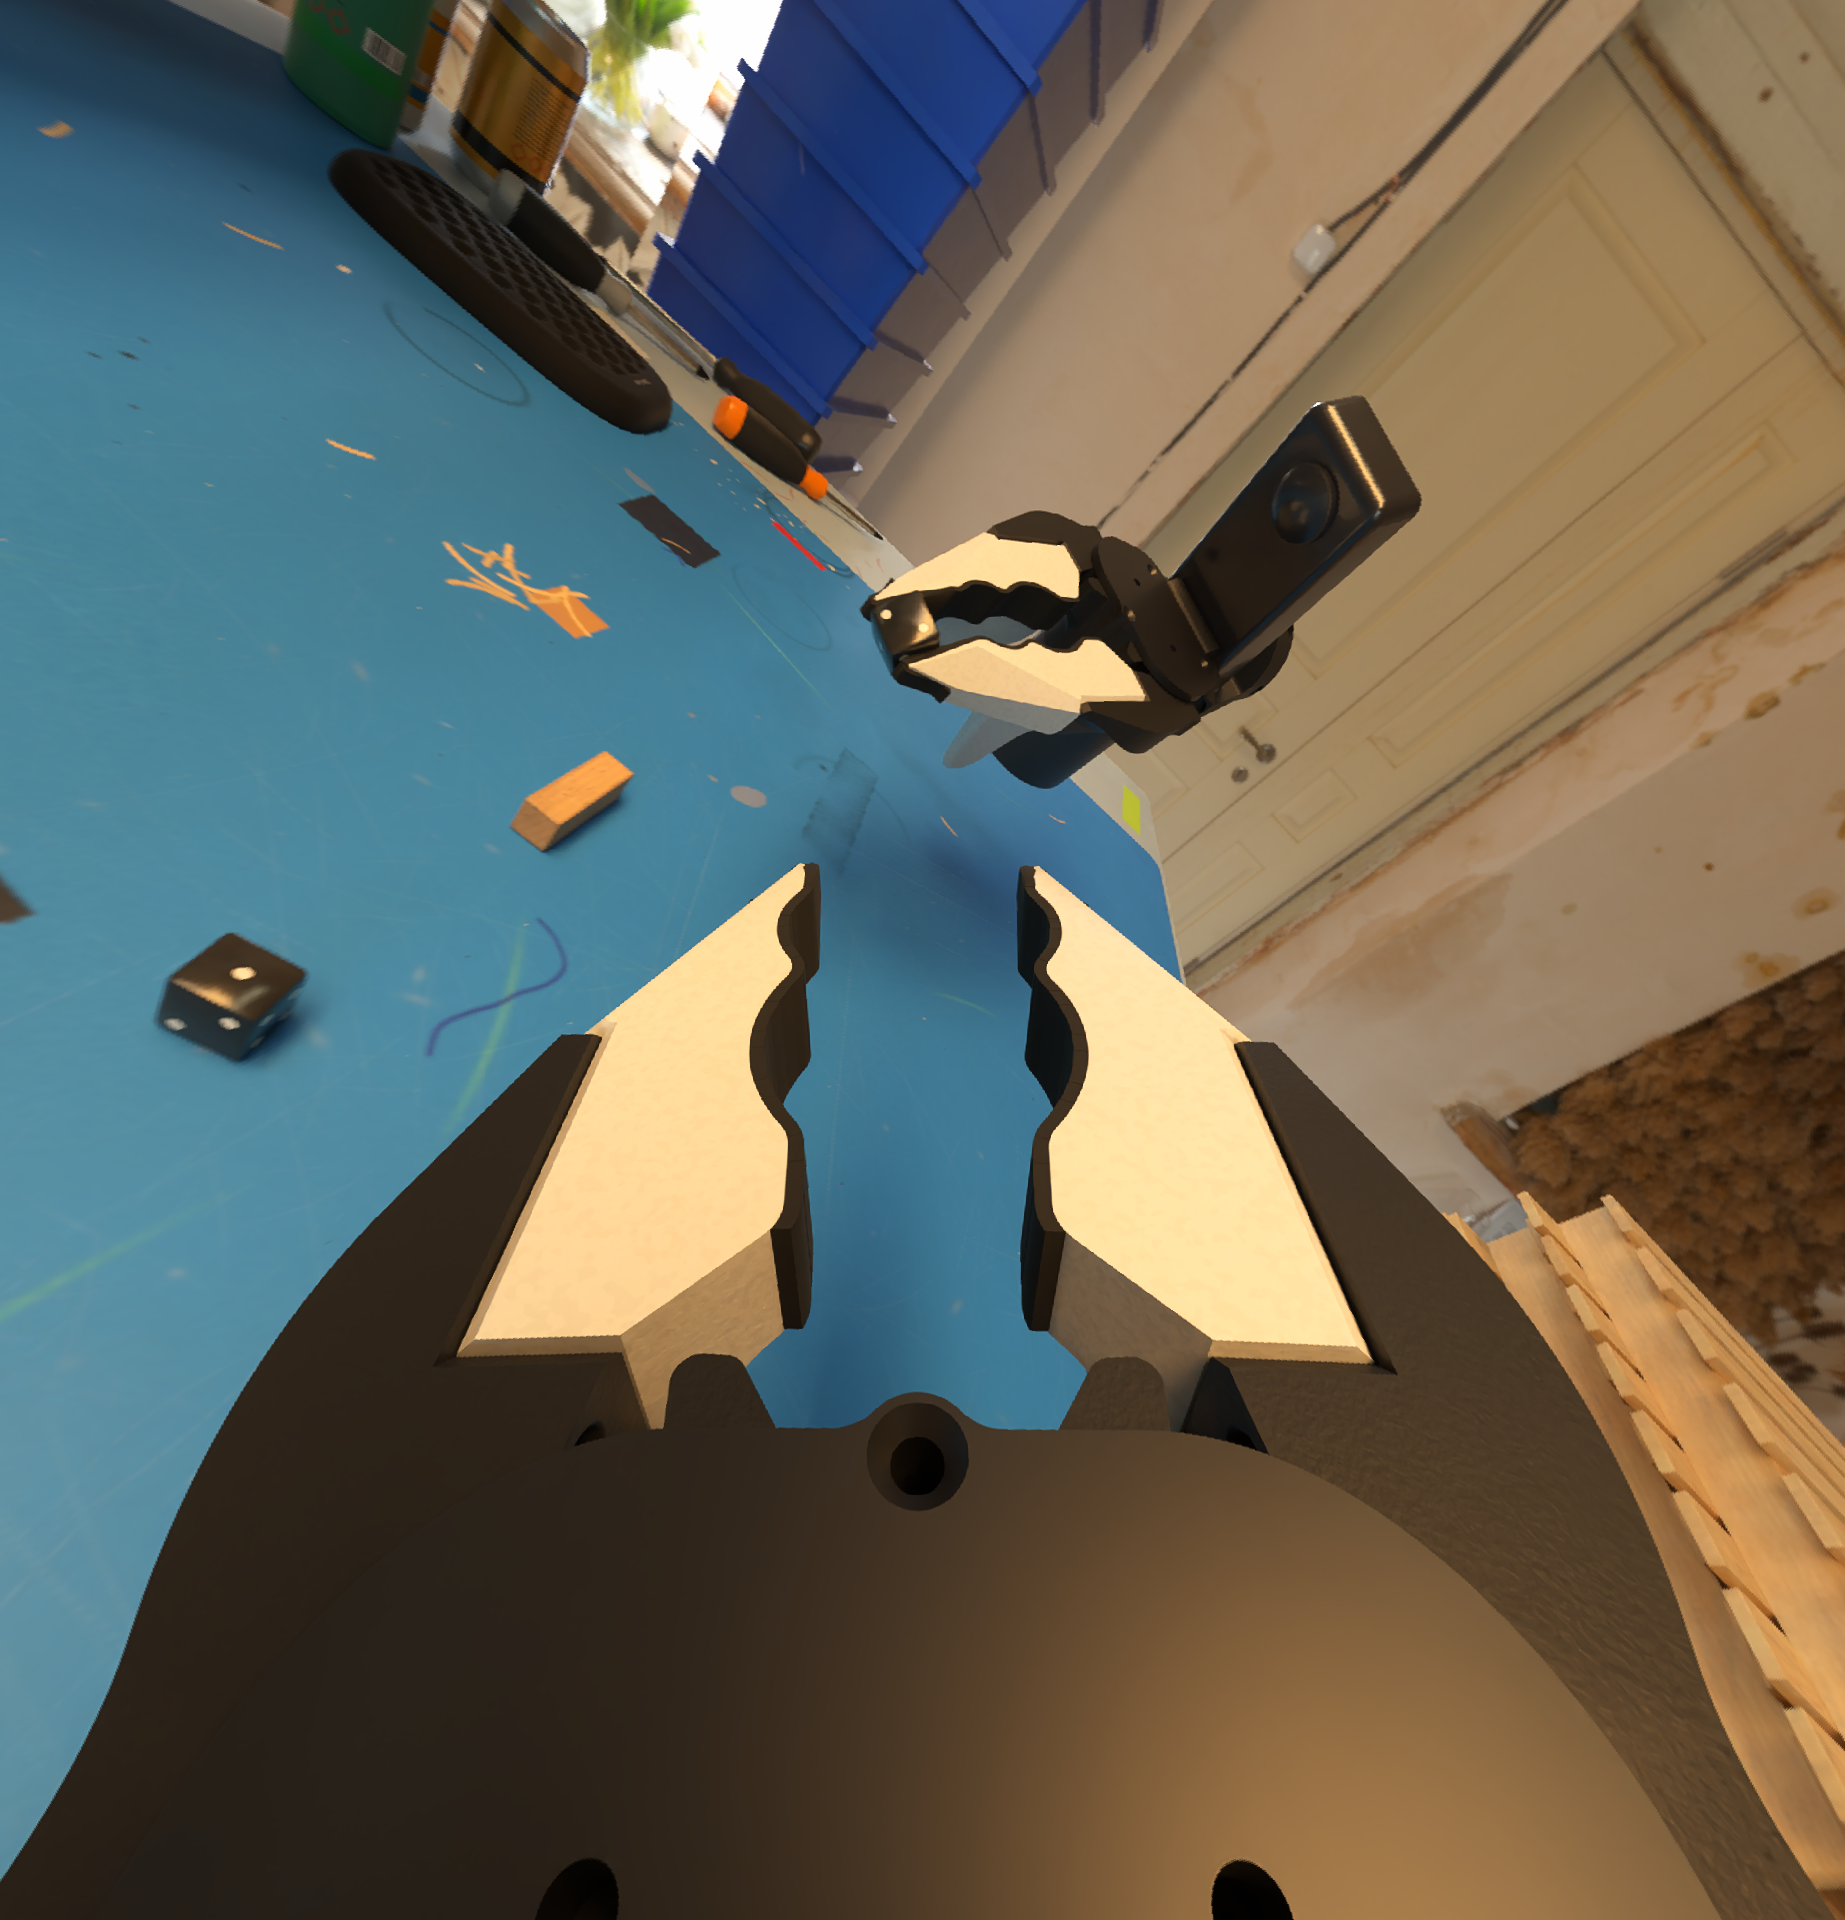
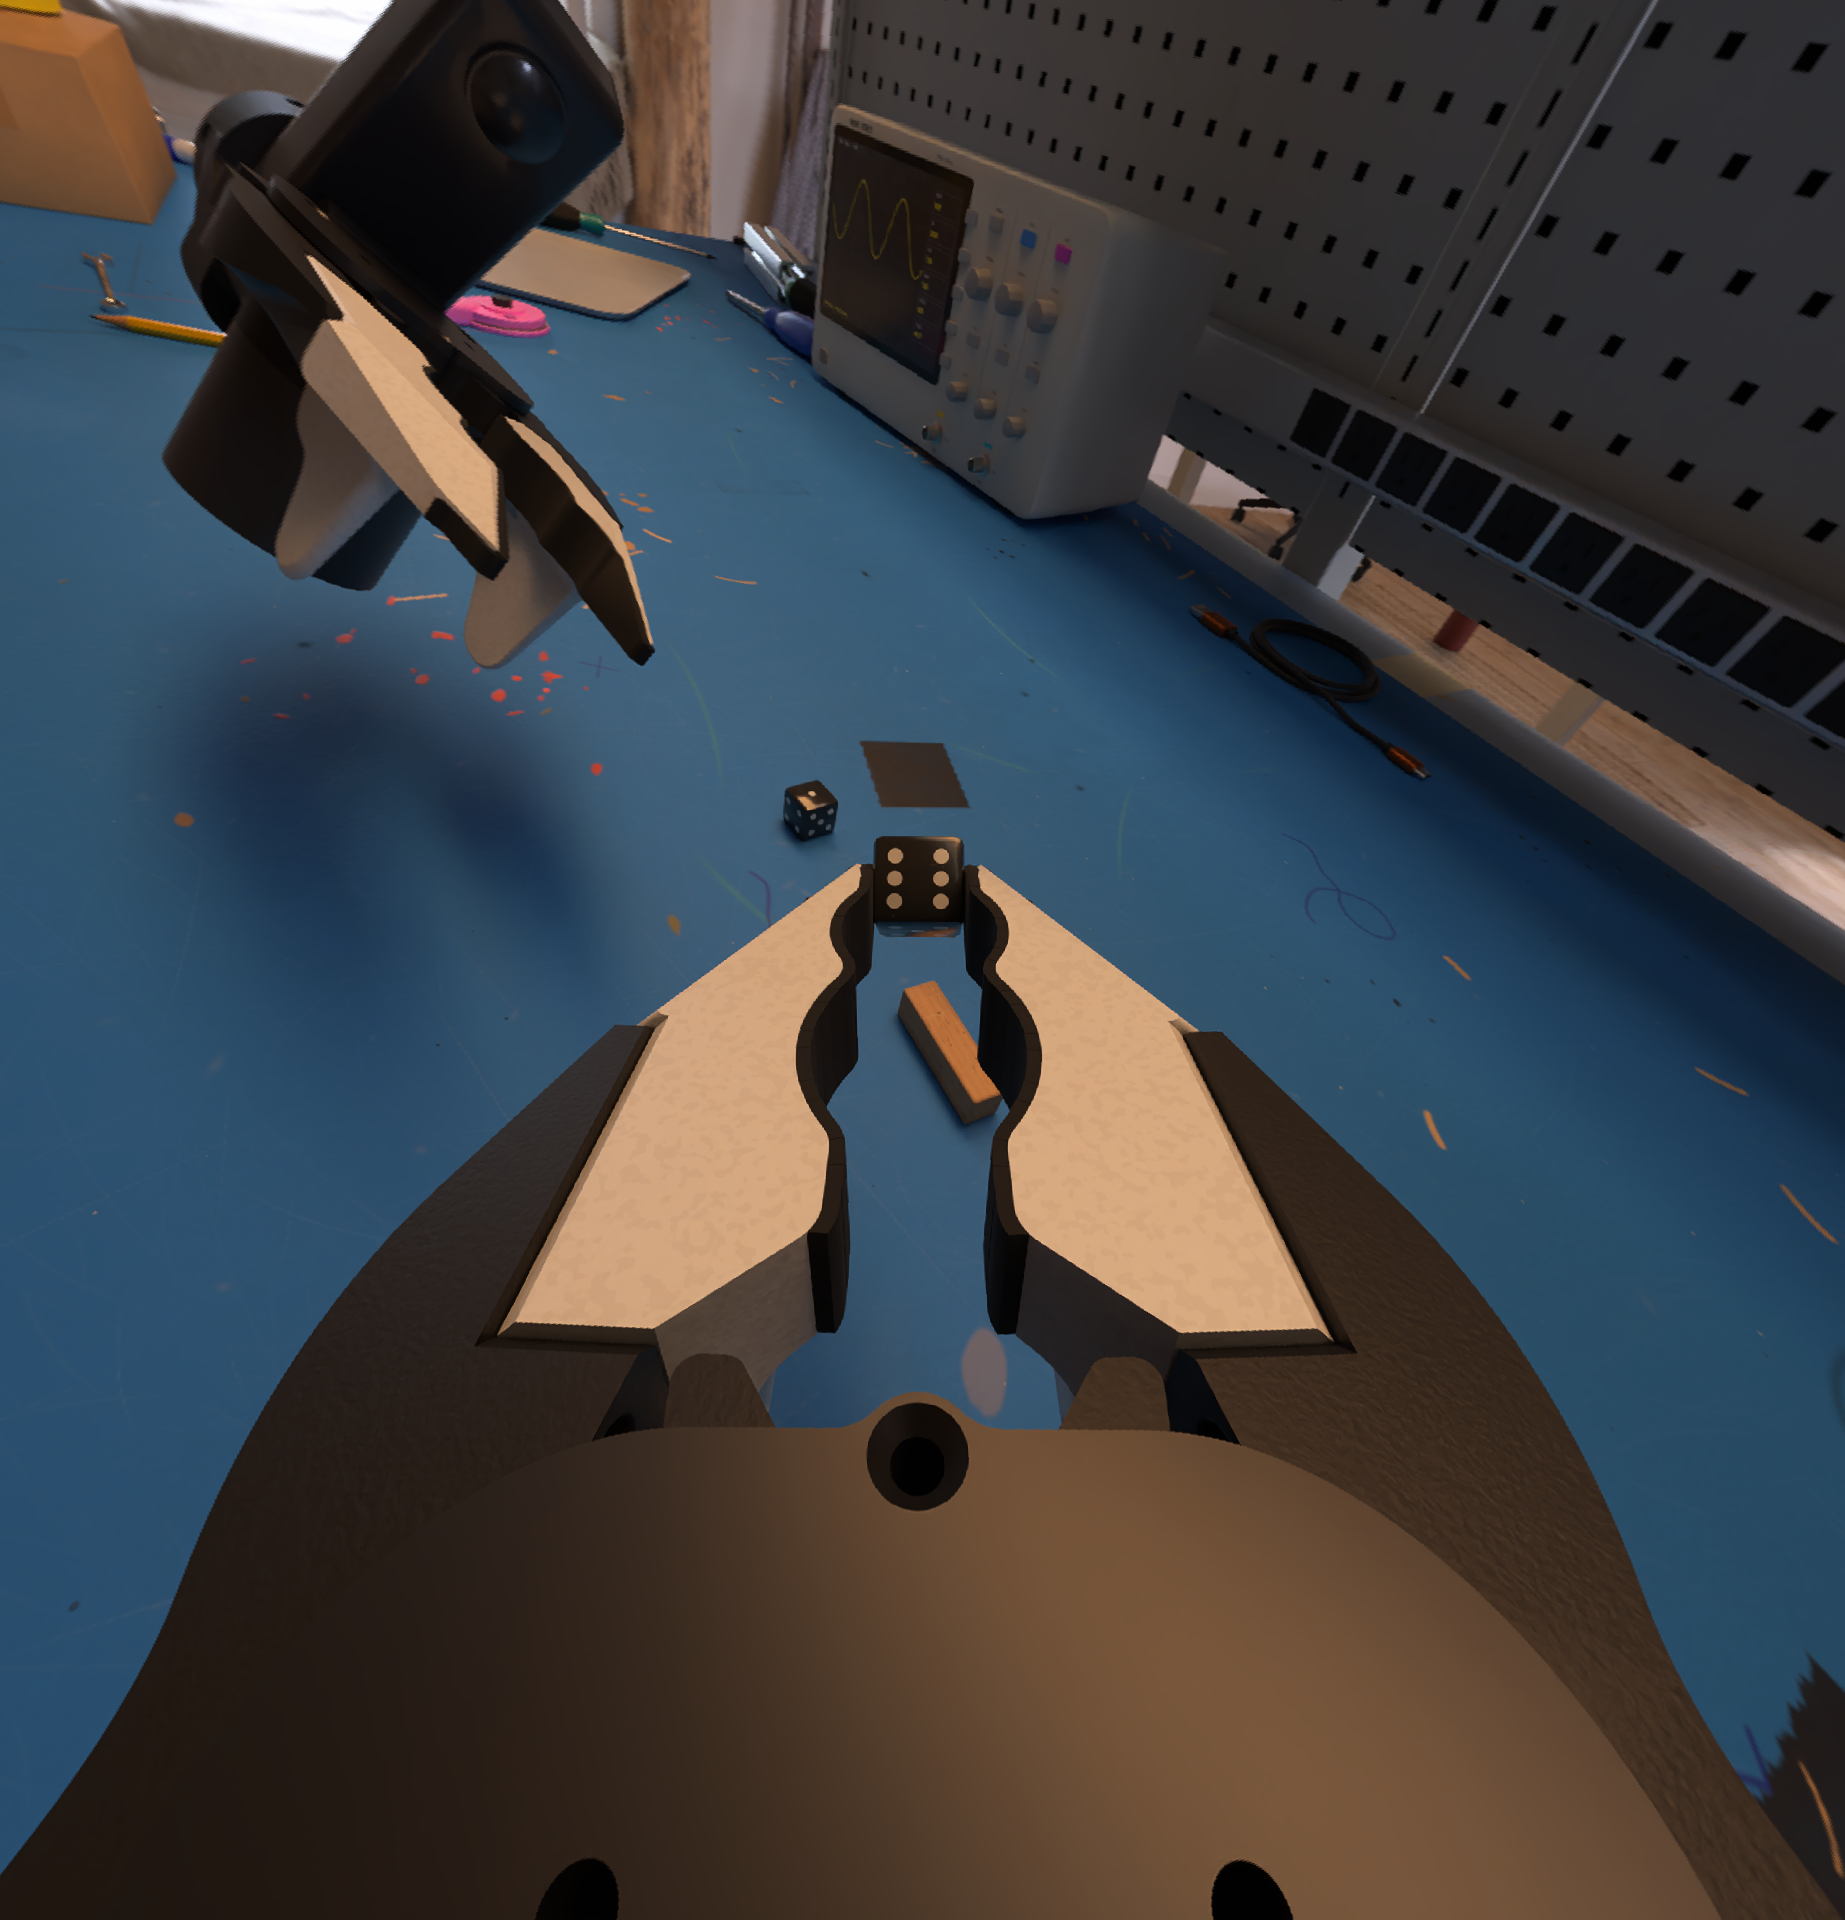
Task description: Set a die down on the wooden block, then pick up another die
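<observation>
My right gripper is shut on a black die with white pips, held at its fingertips above the blue table. The wooden block lies flat on the table below it, between the fingers in the right wrist view. A second black die sits on the table just beyond, to the left. In the left wrist view my left gripper is open and empty, hovering above the table. There the block and the loose die lie to its left, and the right gripper with its die hangs ahead.
An oscilloscope and a pegboard wall stand at the back, with a black cable nearby. A dark tape patch lies past the dice. A black perforated pad, screwdrivers and blue bins line the table's edge.
</observation>
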Available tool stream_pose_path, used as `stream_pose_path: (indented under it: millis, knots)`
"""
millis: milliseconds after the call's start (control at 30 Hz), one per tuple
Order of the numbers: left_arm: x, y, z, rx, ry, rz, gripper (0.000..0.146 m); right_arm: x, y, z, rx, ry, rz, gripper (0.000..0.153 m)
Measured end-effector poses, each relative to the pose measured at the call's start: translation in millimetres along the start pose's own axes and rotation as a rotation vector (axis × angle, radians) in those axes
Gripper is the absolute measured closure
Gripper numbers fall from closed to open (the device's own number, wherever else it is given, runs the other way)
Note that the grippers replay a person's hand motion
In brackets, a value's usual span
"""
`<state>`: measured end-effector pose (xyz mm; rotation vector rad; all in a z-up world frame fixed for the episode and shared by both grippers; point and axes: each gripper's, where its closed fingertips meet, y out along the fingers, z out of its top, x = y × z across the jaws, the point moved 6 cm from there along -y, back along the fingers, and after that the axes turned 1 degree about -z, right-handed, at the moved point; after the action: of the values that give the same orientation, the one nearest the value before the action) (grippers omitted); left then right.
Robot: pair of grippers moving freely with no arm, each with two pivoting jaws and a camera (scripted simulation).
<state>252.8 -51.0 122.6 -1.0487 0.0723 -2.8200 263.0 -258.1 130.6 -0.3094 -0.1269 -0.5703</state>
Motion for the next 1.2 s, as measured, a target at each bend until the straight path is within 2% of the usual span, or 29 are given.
stream_pose_path:
  millis: [200,300,500,700,800,833,1067,1200]
  knots:
    - [12.8,9.4,-2.6,0.017,0.007,-0.046,0.109,-2.9,-9.1,-6.5,-0.003,0.043,-0.020,0.136]
    - [12.9,5.7,-2.3,0.063,-0.038,-0.092,0.110,-1.3,-10.7,-9.5,-0.015,0.080,-0.004,0.136]
    - [11.3,0.9,-7.2,0.054,-0.018,-0.060,0.111,1.0,-4.8,-15.5,-0.080,0.083,0.032,0.136]
    - [-0.7,0.8,-12.8,-0.005,-0.026,0.035,0.116,5.0,10.5,-21.2,-0.161,0.072,0.127,0.136]
    - [-7.4,-1.4,-15.3,-0.031,-0.029,0.088,0.134,9.9,17.3,-19.1,-0.193,0.058,0.182,0.136]
    - [-9.1,-2.0,-16.0,-0.039,-0.036,0.098,0.136,11.8,19.2,-18.0,-0.203,0.050,0.198,0.136]
    - [-15.3,-3.2,-19.0,-0.068,-0.060,0.145,0.137,21.3,29.1,-13.8,-0.246,0.004,0.285,0.136]
    - [-16.7,-5.3,-16.5,-0.146,0.019,0.214,0.129,27.2,32.1,-19.0,-0.262,0.004,0.328,0.136]
